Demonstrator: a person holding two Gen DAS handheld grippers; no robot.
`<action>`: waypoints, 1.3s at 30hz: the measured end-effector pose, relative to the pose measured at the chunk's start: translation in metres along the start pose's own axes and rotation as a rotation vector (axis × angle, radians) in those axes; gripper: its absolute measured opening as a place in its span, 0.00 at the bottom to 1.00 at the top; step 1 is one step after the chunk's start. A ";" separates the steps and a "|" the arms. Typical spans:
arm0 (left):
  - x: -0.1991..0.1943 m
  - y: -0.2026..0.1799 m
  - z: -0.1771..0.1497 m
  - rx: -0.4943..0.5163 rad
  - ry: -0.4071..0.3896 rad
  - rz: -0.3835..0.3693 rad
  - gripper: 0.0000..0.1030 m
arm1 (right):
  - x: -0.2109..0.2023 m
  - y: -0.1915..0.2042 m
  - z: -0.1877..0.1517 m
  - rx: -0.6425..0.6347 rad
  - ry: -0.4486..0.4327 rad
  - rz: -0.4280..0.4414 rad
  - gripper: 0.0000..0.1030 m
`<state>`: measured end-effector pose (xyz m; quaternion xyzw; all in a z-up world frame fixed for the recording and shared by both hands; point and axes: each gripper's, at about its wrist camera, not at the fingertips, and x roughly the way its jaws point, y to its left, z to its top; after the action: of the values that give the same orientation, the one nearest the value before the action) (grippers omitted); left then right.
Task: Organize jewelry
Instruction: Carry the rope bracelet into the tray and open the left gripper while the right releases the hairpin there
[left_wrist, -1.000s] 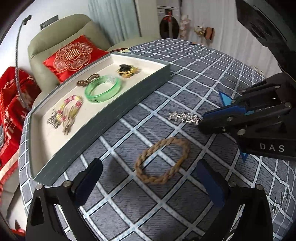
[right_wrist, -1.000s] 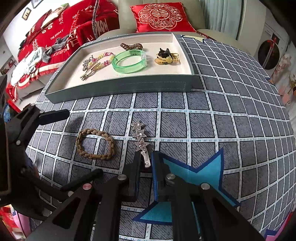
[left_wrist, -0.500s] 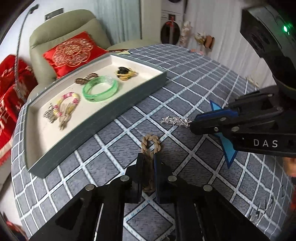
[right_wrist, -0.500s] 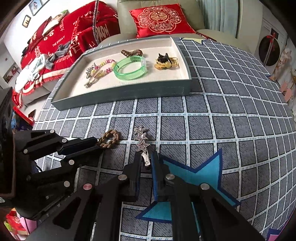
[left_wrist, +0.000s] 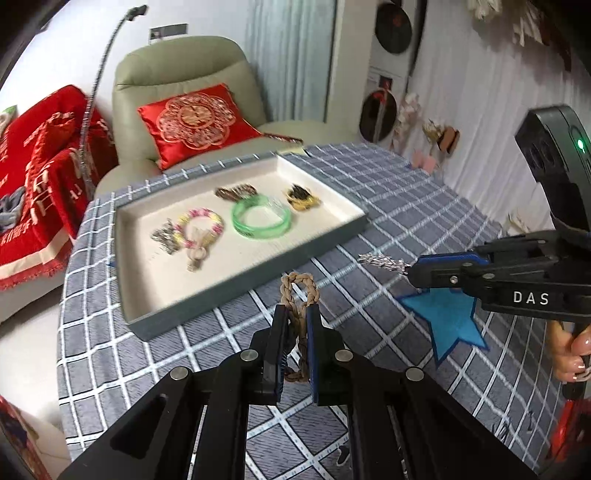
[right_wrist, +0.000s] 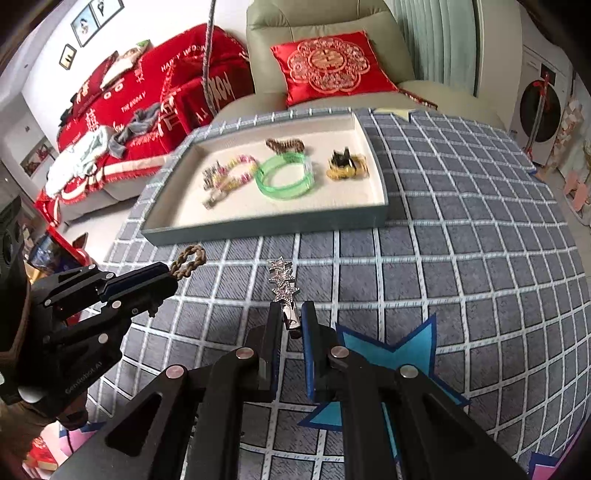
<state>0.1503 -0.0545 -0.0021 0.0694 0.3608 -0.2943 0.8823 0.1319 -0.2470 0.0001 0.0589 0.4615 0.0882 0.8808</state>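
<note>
The braided brown bracelet (left_wrist: 297, 295) is pinched flat in the left gripper (left_wrist: 295, 321), clear of the checked cloth (left_wrist: 388, 206). To its right, the right gripper (right_wrist: 290, 321) is closed on the clasp of a star hair clip (right_wrist: 282, 277). Both pieces seem mid-carry; next each must travel to the far tray (right_wrist: 266, 225), over its wall, then release. Readable: "DAS" on the right gripper.

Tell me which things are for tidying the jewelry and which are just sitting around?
For the job: braided bracelet in the left tool; star hair clip in the right tool; tray; green bangle, pink beaded bracelet, yellow clip already inside it.

Just lying about: red cushion, armchair, red blanket, checked tablecloth.
</note>
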 end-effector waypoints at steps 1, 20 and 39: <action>-0.003 0.005 0.004 -0.018 -0.009 0.002 0.24 | -0.003 0.001 0.002 -0.003 -0.008 0.002 0.11; 0.043 0.079 0.050 -0.178 -0.029 0.173 0.24 | 0.035 -0.014 0.092 0.030 -0.031 -0.045 0.11; 0.100 0.093 0.047 -0.208 0.067 0.233 0.24 | 0.106 -0.030 0.110 0.062 0.041 -0.100 0.11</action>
<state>0.2883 -0.0412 -0.0440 0.0286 0.4082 -0.1487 0.9002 0.2852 -0.2561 -0.0282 0.0613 0.4843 0.0307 0.8722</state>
